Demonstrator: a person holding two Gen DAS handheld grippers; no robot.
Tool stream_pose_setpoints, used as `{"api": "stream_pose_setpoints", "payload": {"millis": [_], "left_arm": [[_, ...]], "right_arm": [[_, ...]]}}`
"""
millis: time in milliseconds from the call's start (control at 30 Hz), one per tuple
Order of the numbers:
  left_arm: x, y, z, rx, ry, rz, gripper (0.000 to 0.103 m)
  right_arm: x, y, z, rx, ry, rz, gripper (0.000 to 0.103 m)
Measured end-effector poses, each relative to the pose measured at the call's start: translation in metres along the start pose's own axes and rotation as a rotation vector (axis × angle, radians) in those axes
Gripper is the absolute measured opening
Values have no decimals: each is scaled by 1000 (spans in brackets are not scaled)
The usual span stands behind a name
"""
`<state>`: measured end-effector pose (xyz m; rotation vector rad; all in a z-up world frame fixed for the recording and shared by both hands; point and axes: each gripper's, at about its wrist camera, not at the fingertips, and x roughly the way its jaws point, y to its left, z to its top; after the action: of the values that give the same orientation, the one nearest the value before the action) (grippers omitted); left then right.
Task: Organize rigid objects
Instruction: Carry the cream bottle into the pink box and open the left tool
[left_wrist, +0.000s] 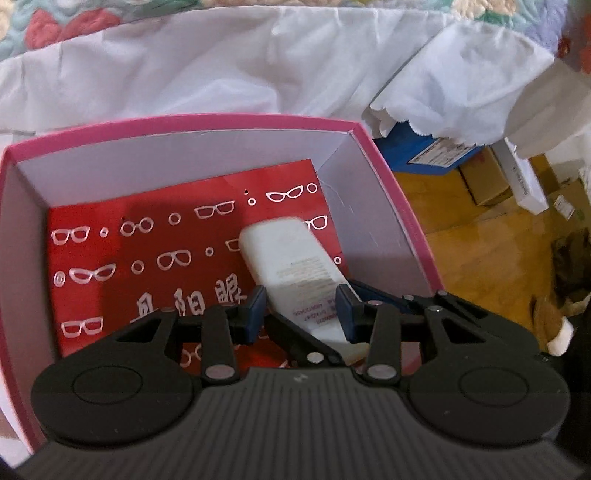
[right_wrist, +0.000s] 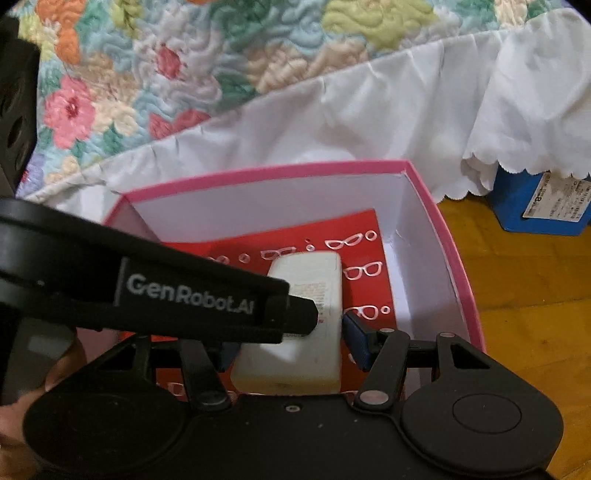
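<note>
Wooden floor ran beside a bed with a flowered quilt (right_wrist: 122, 74) and a white scalloped valance (left_wrist: 221, 74), and against it stood an open pink-rimmed white cardboard box (left_wrist: 391, 184) lined with a red sheet printed with spectacles (left_wrist: 122, 240). Inside it hung a white oblong plastic remote-like object (left_wrist: 291, 266), label up, gripped between the blue pads of the left hand-held gripper (left_wrist: 301, 310). The right hand-held gripper (right_wrist: 286, 347) bracketed the same object more widely; whether its pads pressed on it I could not tell. Both pointed steeply down into the box. Release seemingly remained; other items needing sorting were not visible.
</note>
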<state>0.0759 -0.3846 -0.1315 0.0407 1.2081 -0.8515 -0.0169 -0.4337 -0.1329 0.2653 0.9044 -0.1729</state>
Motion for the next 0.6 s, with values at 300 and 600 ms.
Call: {"api": "stream_pose_setpoints", "payload": {"millis": [300,600], "left_arm": [[-34,-2,-8,185,8,141,50],[-124,29,-11,271,-51,95,55]], "right_arm": [[-7,15,-6,-50,10,-131,77],[-89,46,-5,-15,-46,171,75]]}}
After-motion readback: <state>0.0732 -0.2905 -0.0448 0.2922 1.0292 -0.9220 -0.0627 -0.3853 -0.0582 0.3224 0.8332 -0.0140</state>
